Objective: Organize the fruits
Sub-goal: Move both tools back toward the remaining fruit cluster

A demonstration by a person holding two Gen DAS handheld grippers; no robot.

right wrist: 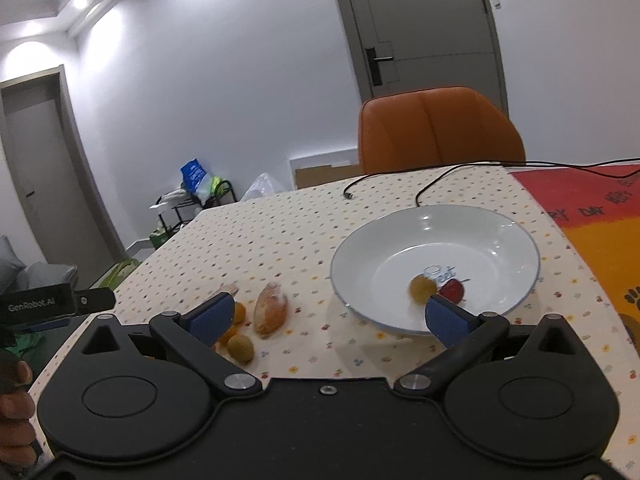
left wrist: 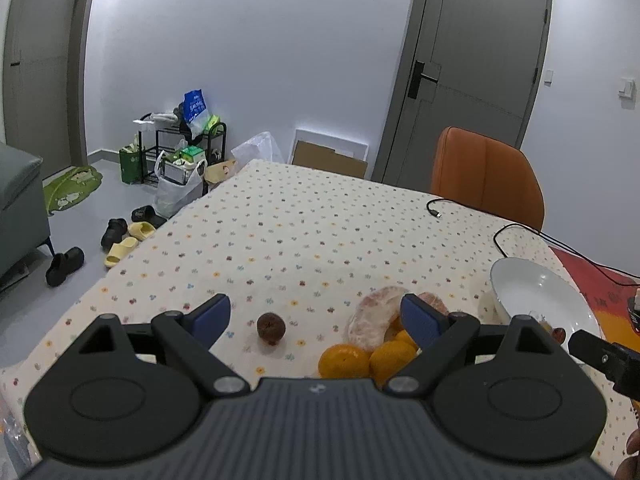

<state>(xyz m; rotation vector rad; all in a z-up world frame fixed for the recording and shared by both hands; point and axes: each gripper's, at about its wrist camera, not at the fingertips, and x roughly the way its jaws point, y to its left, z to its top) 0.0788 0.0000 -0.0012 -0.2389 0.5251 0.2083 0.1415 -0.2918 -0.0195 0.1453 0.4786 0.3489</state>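
Note:
In the left wrist view my left gripper (left wrist: pixel 316 318) is open over the dotted tablecloth, nothing between its fingers. A small brown fruit (left wrist: pixel 271 328) lies between them; a peeled pink pomelo piece (left wrist: pixel 374 322) and oranges (left wrist: pixel 344 360) lie by the right finger. The white plate (left wrist: pixel 532 288) stands to the right. In the right wrist view my right gripper (right wrist: pixel 328 316) is open and empty just in front of the plate (right wrist: pixel 500 232), which holds a yellowish fruit (right wrist: pixel 422 288) and a red fruit (right wrist: pixel 452 291). The pomelo piece (right wrist: pixel 272 310), an orange (right wrist: pixel 239 312) and an olive-brown fruit (right wrist: pixel 241 347) lie left of the plate.
An orange chair (right wrist: pixel 436 132) stands behind the table's far edge. A black cable (right wrist: pixel 400 184) trails over the cloth behind the plate. A red and orange mat (right wrist: pixel 592 216) covers the table's right side. The left table edge (left wrist: pixel 132 248) drops to a floor with shoes.

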